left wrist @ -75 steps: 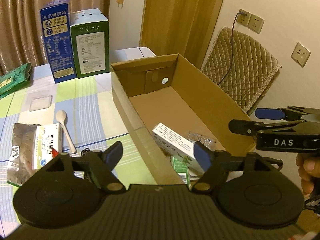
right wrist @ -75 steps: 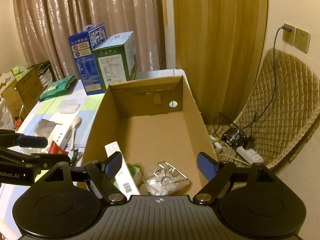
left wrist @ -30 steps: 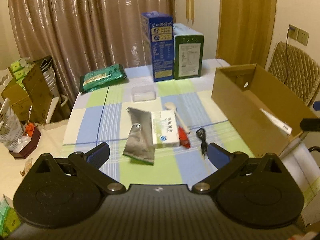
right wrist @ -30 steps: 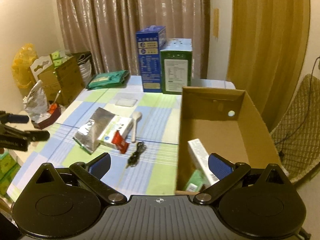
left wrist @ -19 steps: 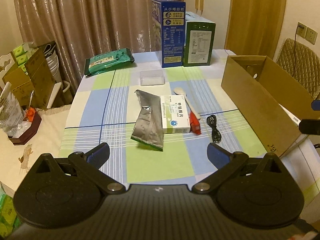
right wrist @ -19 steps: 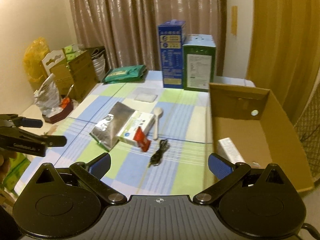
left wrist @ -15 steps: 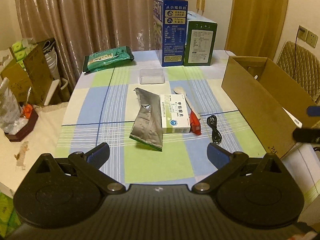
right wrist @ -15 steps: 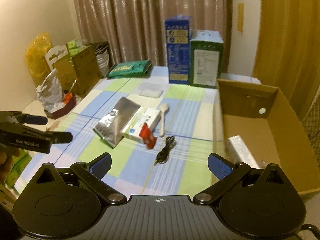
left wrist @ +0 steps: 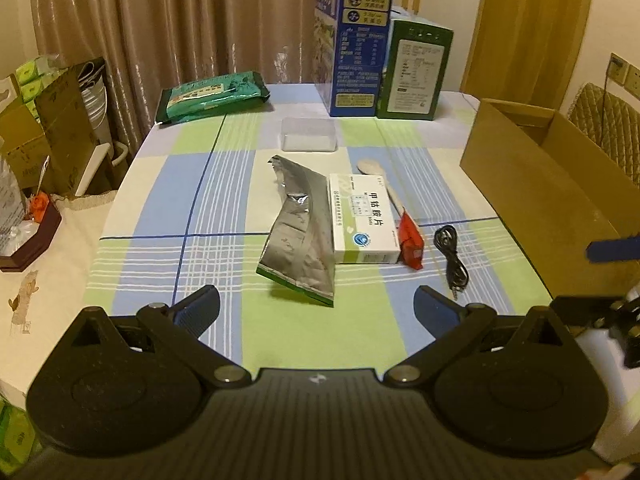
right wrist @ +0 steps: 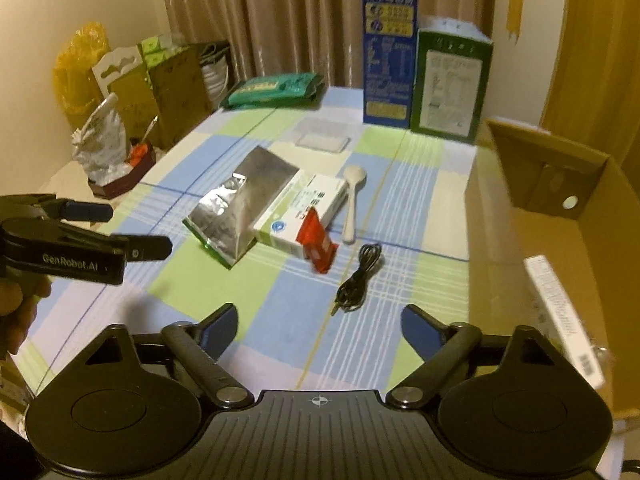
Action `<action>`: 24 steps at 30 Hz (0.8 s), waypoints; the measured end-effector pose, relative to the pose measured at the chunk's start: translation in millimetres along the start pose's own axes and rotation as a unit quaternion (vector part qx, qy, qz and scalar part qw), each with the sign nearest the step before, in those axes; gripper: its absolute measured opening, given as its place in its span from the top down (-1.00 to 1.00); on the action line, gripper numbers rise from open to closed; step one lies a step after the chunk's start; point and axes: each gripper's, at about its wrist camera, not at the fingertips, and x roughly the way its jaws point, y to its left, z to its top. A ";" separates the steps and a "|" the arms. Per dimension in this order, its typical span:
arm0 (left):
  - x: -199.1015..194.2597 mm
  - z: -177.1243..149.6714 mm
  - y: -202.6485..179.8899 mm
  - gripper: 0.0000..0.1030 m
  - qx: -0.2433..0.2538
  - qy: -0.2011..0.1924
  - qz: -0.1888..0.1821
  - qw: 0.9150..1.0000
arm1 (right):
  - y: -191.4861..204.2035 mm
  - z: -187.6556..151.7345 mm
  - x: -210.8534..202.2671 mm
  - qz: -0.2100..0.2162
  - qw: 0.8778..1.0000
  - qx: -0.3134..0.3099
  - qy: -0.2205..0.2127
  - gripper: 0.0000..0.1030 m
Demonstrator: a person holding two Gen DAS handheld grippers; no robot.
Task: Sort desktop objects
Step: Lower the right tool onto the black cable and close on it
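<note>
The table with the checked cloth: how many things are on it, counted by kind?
Boxes: 5 (blue, green, white, clear, cardboard)
Bags: 2 (green, silver)
Spoons: 1
Red packets: 1
Cables: 1
Total: 10

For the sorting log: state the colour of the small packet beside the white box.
Red packet; right wrist view.
</note>
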 end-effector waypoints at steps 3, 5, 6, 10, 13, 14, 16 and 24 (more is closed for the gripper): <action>6.3 5.3 2.1 -0.96 -0.001 -0.002 -0.009 1.000 | -0.5 0.3 16.8 0.000 1.000 0.005 0.005 -0.48; 11.8 8.2 1.8 -0.96 0.003 0.000 -0.016 1.000 | -4.0 1.7 29.3 0.000 1.000 0.014 0.009 -0.38; 15.3 9.3 1.5 -0.96 0.005 0.002 -0.018 1.000 | -6.1 2.1 36.0 0.002 1.000 0.017 0.012 -0.25; 30.9 12.6 -1.5 -0.96 0.015 0.015 -0.032 0.999 | -14.3 5.7 57.7 -0.003 1.000 0.027 0.014 -0.05; 43.8 15.0 -4.3 -0.95 0.027 0.020 -0.044 0.998 | -22.9 8.9 71.6 -0.012 0.999 0.038 0.013 -0.01; 48.0 16.0 -5.2 -0.95 0.031 0.020 -0.049 0.998 | -25.9 9.7 75.3 -0.014 0.999 0.042 0.014 -0.01; 56.0 18.1 -7.2 -0.93 0.038 0.019 -0.052 0.998 | -31.7 10.8 85.2 -0.014 0.999 0.046 0.019 0.01; 79.8 23.2 -11.4 -0.93 0.049 0.023 -0.050 0.997 | -45.2 8.8 116.6 -0.018 0.998 0.061 0.029 0.25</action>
